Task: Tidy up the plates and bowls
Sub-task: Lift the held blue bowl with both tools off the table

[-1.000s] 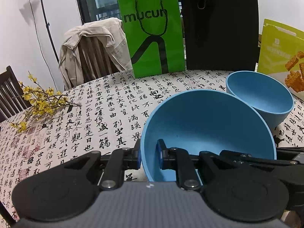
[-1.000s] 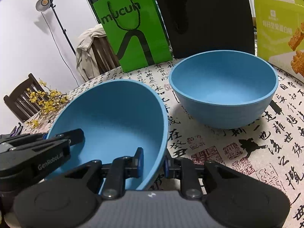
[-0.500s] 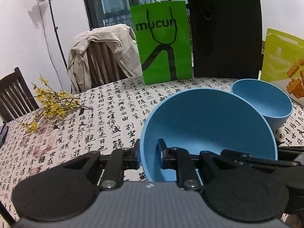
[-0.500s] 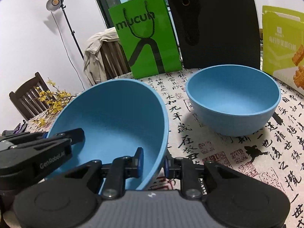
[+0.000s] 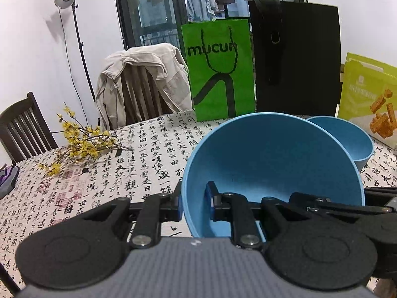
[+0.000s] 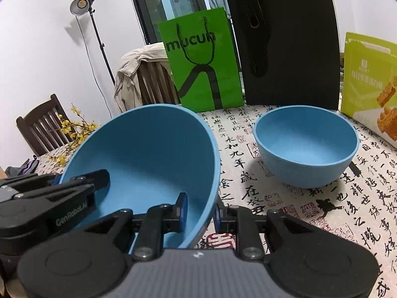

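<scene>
The left gripper [image 5: 193, 200] pinches the left rim of a tilted blue bowl [image 5: 270, 164], one finger inside the wall and one outside. The right gripper [image 6: 199, 213] clamps the same bowl's right rim in the same way, so both grippers carry it above the table [image 5: 99, 186], its opening tipped toward the cameras. A second blue bowl [image 6: 306, 146] sits upright on the calligraphy-print tablecloth, beyond and to the right of the held one. Behind it stand a green bag [image 6: 201, 64], a black bag [image 6: 287, 42] and a yellow-green snack package [image 6: 367, 79]. Yellow flowers [image 5: 79, 144] lie at the table's left.
</scene>
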The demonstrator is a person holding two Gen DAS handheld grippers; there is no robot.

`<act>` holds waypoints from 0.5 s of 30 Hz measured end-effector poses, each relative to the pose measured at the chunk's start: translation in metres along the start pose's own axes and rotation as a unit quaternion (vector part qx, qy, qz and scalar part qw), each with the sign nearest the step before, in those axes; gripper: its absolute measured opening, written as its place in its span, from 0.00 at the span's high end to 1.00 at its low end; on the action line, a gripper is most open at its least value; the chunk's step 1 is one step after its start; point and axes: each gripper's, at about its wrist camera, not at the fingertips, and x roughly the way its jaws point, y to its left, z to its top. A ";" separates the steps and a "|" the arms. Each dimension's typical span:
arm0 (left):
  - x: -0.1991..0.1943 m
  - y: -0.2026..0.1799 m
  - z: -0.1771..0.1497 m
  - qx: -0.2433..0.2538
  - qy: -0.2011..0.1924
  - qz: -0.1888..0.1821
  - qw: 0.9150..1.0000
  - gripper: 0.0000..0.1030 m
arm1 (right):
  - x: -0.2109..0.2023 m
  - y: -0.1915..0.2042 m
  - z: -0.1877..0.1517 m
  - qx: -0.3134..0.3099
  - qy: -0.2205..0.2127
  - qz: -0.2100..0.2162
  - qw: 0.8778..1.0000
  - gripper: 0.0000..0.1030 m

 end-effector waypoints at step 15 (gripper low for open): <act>-0.034 0.019 -0.002 -0.014 -0.028 -0.002 0.999 0.82 | -0.030 0.023 -0.005 0.000 -0.020 -0.002 1.000 0.80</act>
